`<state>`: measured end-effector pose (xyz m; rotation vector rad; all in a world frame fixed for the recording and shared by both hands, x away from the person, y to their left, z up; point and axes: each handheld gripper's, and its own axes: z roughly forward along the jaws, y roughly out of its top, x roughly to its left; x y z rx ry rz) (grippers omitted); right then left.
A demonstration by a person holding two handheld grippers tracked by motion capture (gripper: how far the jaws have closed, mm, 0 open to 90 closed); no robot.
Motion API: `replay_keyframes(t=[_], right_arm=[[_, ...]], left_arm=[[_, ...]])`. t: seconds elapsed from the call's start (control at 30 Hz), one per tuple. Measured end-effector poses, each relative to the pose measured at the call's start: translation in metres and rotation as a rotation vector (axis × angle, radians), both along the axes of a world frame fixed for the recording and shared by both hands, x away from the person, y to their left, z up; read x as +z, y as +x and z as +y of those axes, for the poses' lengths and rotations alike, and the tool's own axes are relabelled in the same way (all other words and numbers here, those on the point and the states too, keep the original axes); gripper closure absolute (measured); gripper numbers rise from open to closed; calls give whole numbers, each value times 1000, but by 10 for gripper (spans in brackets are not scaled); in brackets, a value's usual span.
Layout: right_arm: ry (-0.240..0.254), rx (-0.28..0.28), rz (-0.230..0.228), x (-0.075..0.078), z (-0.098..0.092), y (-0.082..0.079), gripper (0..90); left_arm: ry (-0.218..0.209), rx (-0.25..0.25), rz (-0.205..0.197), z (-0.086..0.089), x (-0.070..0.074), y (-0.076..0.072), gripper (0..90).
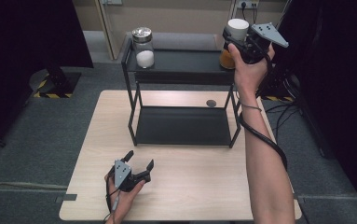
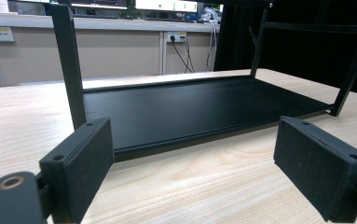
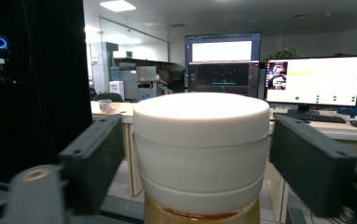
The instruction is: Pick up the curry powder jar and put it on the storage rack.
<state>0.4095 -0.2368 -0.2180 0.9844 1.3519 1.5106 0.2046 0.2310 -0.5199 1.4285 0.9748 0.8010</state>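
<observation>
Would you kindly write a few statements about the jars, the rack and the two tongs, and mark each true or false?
1. The white-lidded jar sits between the right tongs' jaws. True.
2. The left tongs grip a jar. False: they are open over the table, holding nothing.
3. The silver-lidded jar stands on the rack's top shelf. True.
4. The rack's bottom shelf holds a jar. False: it is bare.
</observation>
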Motion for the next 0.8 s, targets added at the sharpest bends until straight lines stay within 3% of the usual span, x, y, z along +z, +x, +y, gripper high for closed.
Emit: replay_keyframes(t=[0.47, 0.63, 0.8], right_arm=[[41, 65, 20, 1, -19, -22, 52], [12, 70, 40, 1, -27, -31, 47], [-3, 86, 30, -4, -34, -39, 46]], left_arm=[[2, -4, 2, 0, 0, 1, 114], [-1, -3, 6, 1, 1, 1, 114], [4, -3, 4, 0, 1, 1, 114]])
